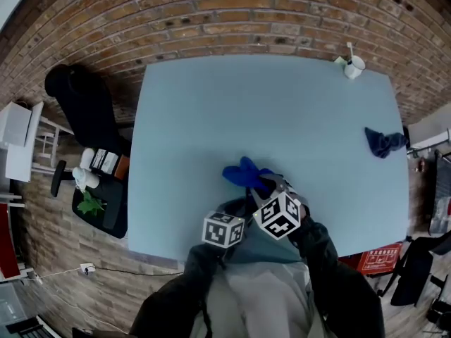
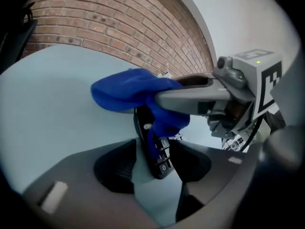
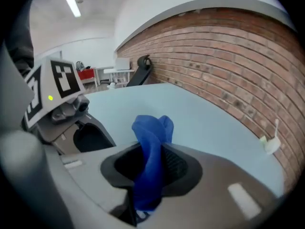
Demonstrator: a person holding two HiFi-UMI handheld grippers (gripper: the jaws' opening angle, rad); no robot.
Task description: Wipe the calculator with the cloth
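On the blue table [image 1: 211, 118], the calculator [image 2: 160, 157] points lengthwise away between the parted jaws of the left gripper [image 2: 153, 168], its far end under the cloth [image 3: 151, 137] clamped in the right gripper [image 3: 152, 168], just beside.

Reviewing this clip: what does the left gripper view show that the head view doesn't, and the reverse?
Only the left gripper view: the calculator, number keys visible, standing between the left tool's jaws with a gap on one side, its upper part under the blue cloth. Only the head view: a second, darker cloth near the table's right edge and a white cup at the far corner. Both: the blue cloth pinched in the right tool, the table, the brick wall.
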